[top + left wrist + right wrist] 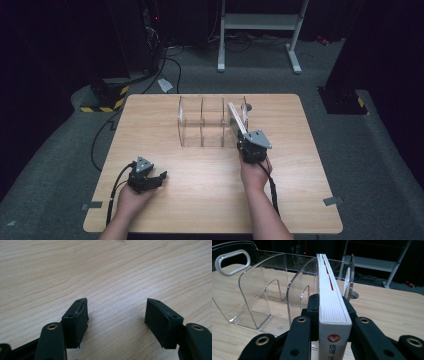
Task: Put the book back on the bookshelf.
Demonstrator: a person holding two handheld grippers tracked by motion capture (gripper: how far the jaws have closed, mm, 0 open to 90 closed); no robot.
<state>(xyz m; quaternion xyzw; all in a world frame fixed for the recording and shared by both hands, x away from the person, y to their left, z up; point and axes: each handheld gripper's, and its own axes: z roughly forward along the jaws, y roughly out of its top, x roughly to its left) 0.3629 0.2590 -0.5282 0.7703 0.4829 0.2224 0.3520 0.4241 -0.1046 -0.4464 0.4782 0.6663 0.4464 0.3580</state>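
book (332, 302): stiff, smooth-covered, fairly light; your right tool (333, 315) clamps it by the spine end at the clear rack (254, 290), left tool (116, 315) released over the bench (75, 270).

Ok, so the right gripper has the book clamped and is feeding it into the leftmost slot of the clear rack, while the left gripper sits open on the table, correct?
Not the leftmost slot. The high view shows the book at the rightmost slot of the clear rack, with the other slots holding nothing. The rest stands: the right gripper is clamped on the book, and the left gripper rests open on the table.
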